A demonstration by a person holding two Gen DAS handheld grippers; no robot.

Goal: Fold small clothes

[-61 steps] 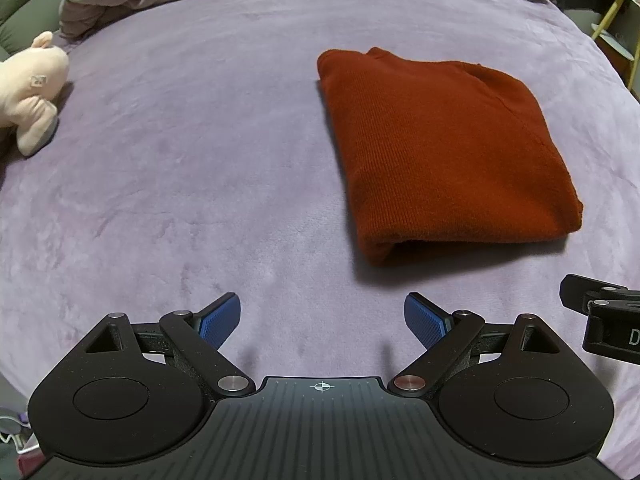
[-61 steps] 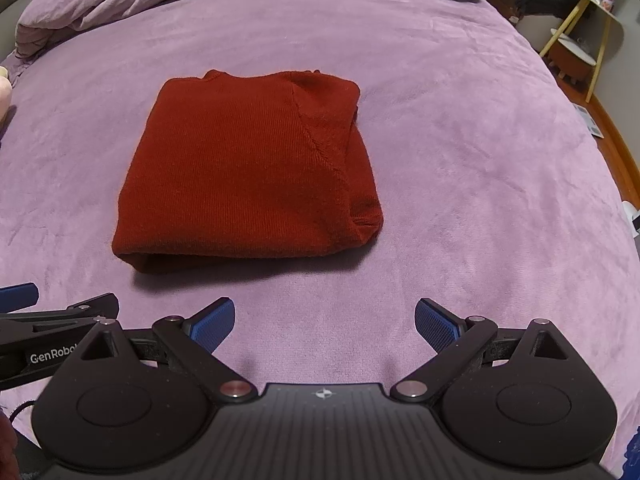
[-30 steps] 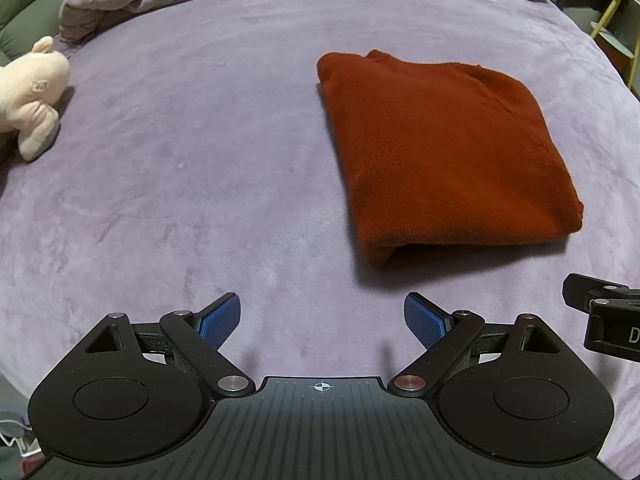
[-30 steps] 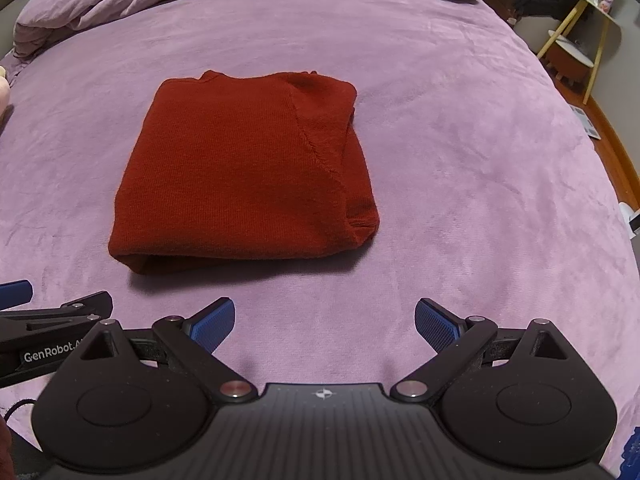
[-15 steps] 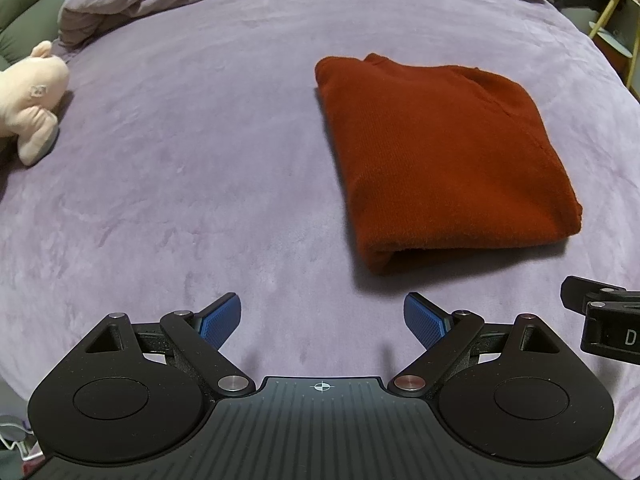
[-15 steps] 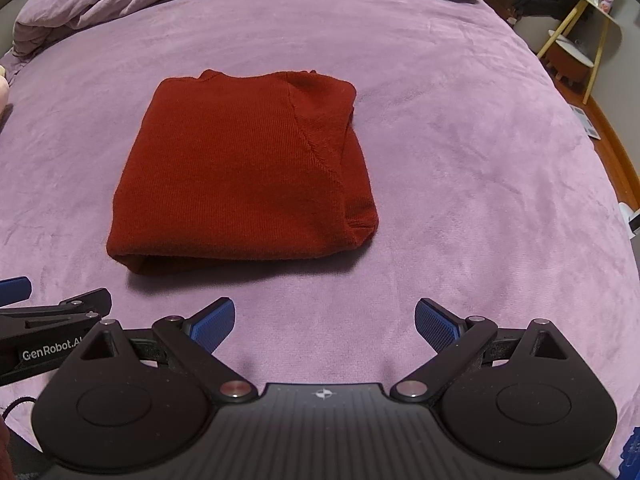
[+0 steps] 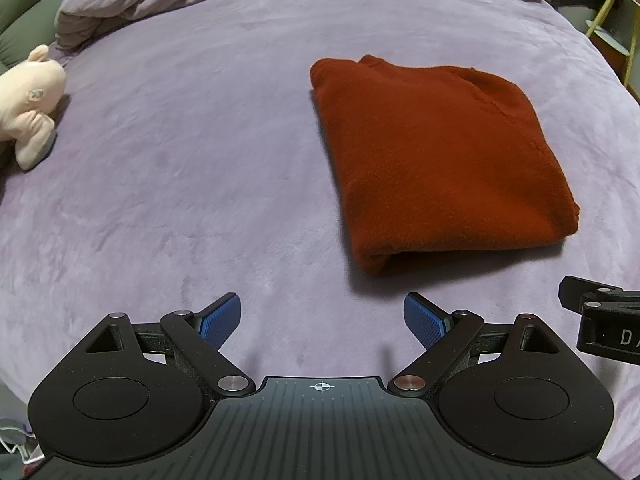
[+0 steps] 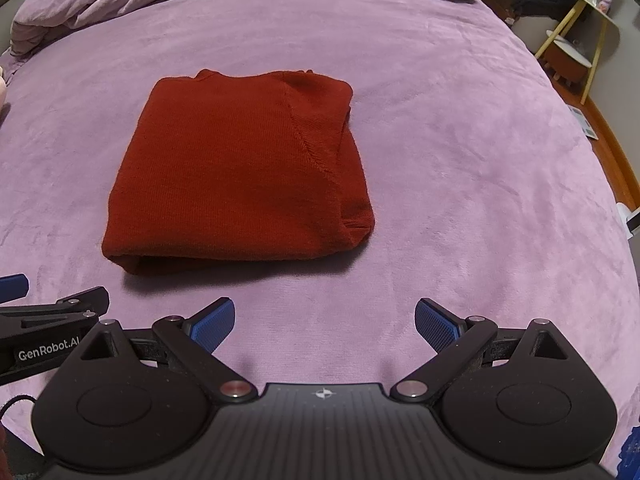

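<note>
Rust-red knit garment (image 8: 240, 176) lies folded into a compact block at centre frame on the purple bed cover (image 8: 460, 140); folding looks finished; next, likely another piece or a final tidy. Left gripper (image 7: 322, 320) and right gripper (image 8: 324, 322) hang at bottom frame, jaws wide, holding nothing. Inner layers are hidden; no other clothes show.

Rust-red knit sweater (image 8: 236, 176), folded into a neat rectangle, flat on purple bedspread (image 8: 460, 160)
</note>
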